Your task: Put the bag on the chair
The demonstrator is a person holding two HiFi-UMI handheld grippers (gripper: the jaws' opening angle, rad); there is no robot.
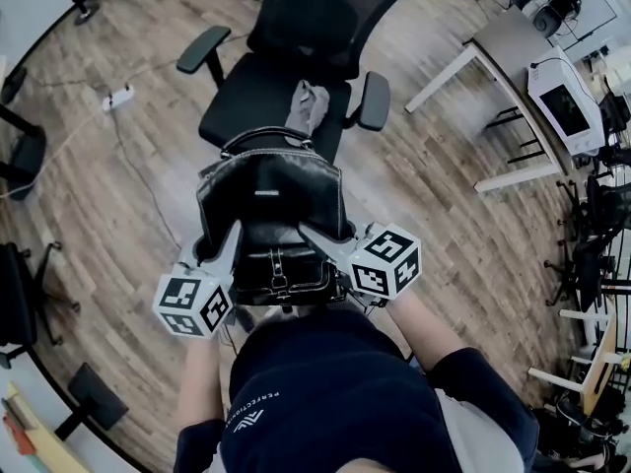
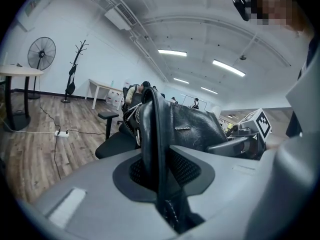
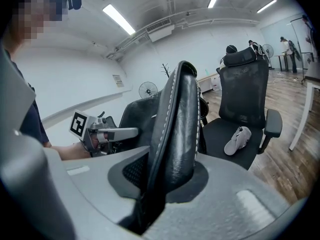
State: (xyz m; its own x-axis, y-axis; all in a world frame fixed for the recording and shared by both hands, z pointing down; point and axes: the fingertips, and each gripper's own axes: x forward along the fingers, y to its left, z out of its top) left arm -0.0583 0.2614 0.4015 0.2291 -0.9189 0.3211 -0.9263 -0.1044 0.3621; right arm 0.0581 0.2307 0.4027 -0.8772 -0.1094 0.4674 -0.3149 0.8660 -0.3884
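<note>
I hold a black leather bag (image 1: 271,205) in the air between both grippers, just in front of a black office chair (image 1: 258,97). My left gripper (image 1: 225,242) is shut on the bag's left edge; in the left gripper view the black strap (image 2: 152,134) is pinched between its jaws. My right gripper (image 1: 320,236) is shut on the bag's right edge, where a thick stitched leather fold (image 3: 177,129) sits clamped in the right gripper view. The bag's handle (image 1: 266,134) reaches over the seat's front edge. A grey cloth (image 1: 309,106) lies on the seat (image 3: 235,144).
A white power strip (image 1: 118,97) and its cable lie on the wood floor to the left. A white desk (image 1: 513,57) with a monitor (image 1: 564,106) stands at the right. More chairs line the left edge. A fan (image 2: 41,54) and a coat rack (image 2: 75,69) stand by the far wall.
</note>
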